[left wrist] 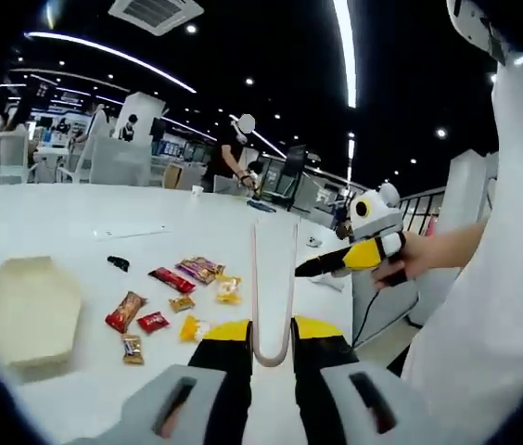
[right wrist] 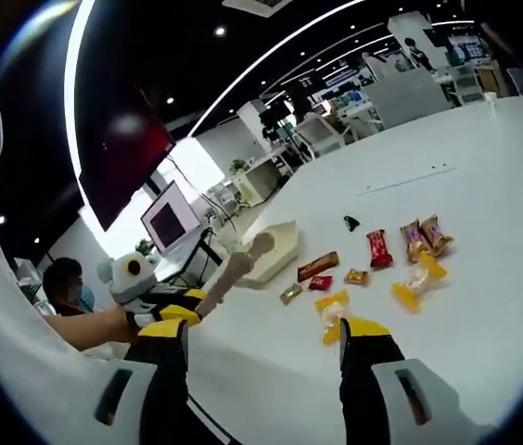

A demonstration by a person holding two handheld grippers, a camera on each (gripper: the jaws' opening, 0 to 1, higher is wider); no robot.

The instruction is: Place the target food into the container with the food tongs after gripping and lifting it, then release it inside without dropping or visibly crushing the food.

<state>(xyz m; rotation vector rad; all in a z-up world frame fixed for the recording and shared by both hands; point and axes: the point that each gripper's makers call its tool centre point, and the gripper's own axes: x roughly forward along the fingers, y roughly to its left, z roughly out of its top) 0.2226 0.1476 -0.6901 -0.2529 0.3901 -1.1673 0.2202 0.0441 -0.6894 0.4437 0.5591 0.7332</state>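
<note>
My left gripper (left wrist: 272, 330) is shut on the bend of a pair of pale food tongs (left wrist: 272, 278), whose two arms point away over the white table (left wrist: 76, 227). Several wrapped snacks lie left of the tongs, among them a red bar (left wrist: 172, 279) and a yellow pack (left wrist: 228, 289). A beige paper container (left wrist: 30, 311) stands empty at the far left. My right gripper (right wrist: 263, 329) is open above the table with nothing between its jaws, the snacks (right wrist: 373, 248) and container (right wrist: 275, 250) beyond it. The tongs (right wrist: 235, 267) reach in from the left.
A small black object (left wrist: 118, 263) lies beyond the snacks. A hand and white sleeve (left wrist: 493, 306) hold the right gripper (left wrist: 322, 266) off the table's right edge. A monitor (right wrist: 171, 221) and a seated person (right wrist: 67, 283) are past the table; chairs and people stand far back.
</note>
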